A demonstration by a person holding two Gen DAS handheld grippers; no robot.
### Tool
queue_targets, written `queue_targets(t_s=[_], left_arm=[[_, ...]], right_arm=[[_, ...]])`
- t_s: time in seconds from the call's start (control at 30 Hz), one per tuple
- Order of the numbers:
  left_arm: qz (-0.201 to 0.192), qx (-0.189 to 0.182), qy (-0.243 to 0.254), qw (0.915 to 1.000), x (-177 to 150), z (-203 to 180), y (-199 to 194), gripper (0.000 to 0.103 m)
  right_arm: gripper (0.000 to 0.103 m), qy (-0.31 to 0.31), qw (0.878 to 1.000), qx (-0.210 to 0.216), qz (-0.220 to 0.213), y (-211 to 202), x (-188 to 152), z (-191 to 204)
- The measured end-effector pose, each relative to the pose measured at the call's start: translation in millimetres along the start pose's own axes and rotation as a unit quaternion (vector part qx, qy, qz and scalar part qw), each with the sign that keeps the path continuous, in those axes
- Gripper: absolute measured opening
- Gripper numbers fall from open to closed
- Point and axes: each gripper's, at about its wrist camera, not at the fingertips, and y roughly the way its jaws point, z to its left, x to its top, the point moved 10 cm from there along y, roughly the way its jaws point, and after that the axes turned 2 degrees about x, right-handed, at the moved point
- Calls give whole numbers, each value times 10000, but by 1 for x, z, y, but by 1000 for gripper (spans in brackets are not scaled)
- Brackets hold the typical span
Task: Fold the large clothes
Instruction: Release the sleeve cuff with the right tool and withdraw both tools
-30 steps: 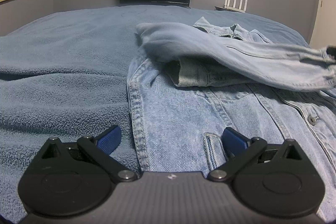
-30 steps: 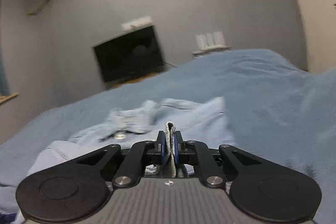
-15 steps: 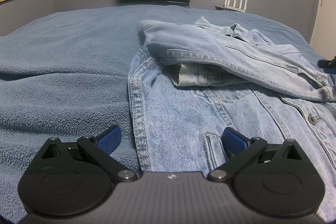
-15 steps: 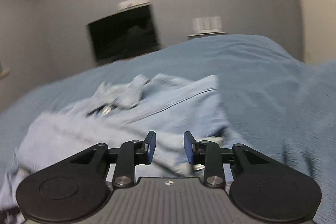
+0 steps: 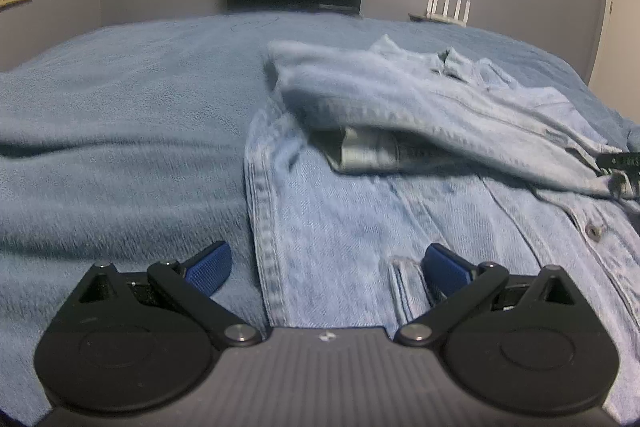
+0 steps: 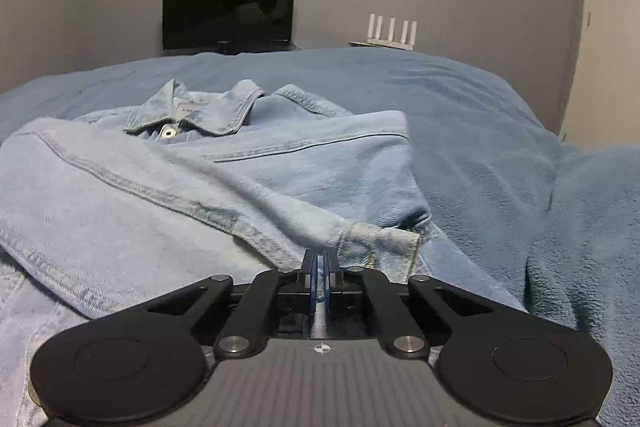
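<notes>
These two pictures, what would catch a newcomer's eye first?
A pale denim jacket lies spread on a blue fleece blanket, one sleeve folded across its front. The right gripper is shut at that sleeve's cuff, while the left gripper gapes open over the jacket's hem. A dark monitor stands at the far wall.

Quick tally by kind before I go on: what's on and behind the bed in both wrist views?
Denim jacket: 1
Blue blanket: 1
Dark screen: 1
White router with antennas: 1
Grippers: 2, left gripper open, right gripper shut, at the sleeve cuff
Total: 6
</notes>
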Motion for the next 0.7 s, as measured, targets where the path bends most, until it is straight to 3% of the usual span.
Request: queue_targets(t_s=[0.07,0.13,0.2,0.3,0.37,0.47,0.53,0.63,0.7], left_arm=[[-283,208,-37,9994,17,7,0,103],[-533,353,-112,9979,35,17,4,103],[-573,649,22,9962,47,26,13,103],[-210,1022,274,9942,47,38,41,103],[-72,1026,474,9936,45,38,57,103],[-253,960,777,9920,58,33,70,103],[-448,1022,1127,9873,66,29,75,103],[-748,1243,1869,9716,72,19,82,103],[-925,1624,1963,9626,75,24,81,103]], right_arm=[[22,204,9998,66,-37,3,3,-5],[29,427,9989,198,-16,1,1,-6],[32,379,9991,184,-14,-1,-1,-4],[37,112,9999,104,-44,-3,-4,3],[40,98,9999,94,-52,-4,-5,5],[42,183,9998,106,-58,-3,-4,5],[45,180,9998,93,-73,-3,-4,6],[50,132,9999,67,-85,-2,-4,9],[50,76,9999,33,-92,0,-4,11]])
